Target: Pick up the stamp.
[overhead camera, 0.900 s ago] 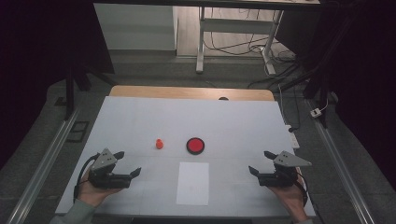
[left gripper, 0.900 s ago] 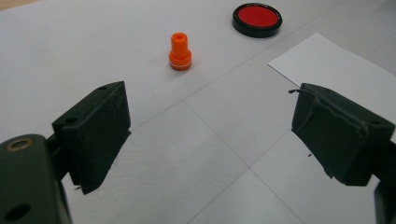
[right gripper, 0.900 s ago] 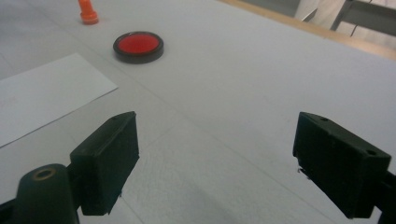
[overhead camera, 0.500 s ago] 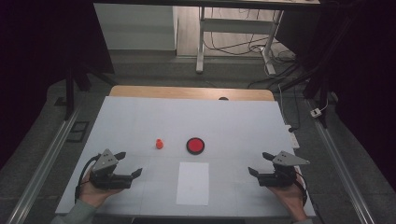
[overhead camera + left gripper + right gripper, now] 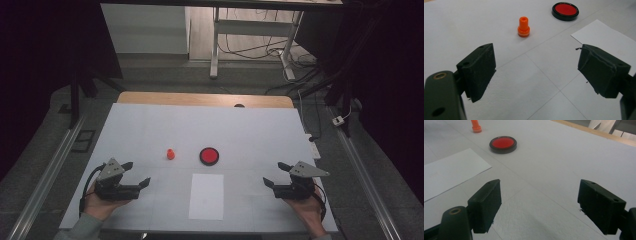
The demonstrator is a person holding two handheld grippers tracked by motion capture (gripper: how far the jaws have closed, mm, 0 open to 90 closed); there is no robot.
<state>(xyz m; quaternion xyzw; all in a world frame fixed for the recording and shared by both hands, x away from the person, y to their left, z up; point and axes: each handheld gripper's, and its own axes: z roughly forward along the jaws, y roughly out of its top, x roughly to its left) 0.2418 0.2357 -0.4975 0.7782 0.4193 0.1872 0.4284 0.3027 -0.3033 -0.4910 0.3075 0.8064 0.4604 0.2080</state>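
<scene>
From above, we hold the left gripper [image 5: 135, 174] and right gripper [image 5: 276, 175], jaws apart and empty, near the desk's [image 5: 260, 130] front corners. In our left gripper view, the orange stamp [image 5: 523, 27] stands mid-desk beside the red ink pad [image 5: 565, 10]. In our right gripper view, white paper [image 5: 449, 172] lies near the pad.

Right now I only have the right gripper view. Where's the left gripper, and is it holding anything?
Observer: The left gripper is low over the near left part of the table, jaws open, nothing between them.
Operator: What's nearest to it?
Observer: The orange stamp, upright on the table ahead of it, apart from both jaws.
Operator: My frame cuts off the stuff on my left. What's there?
Observer: A sheet of paper lies flat between the left gripper and the right gripper. It is wholly on the table, and its near end stops short of the front edge.
</scene>
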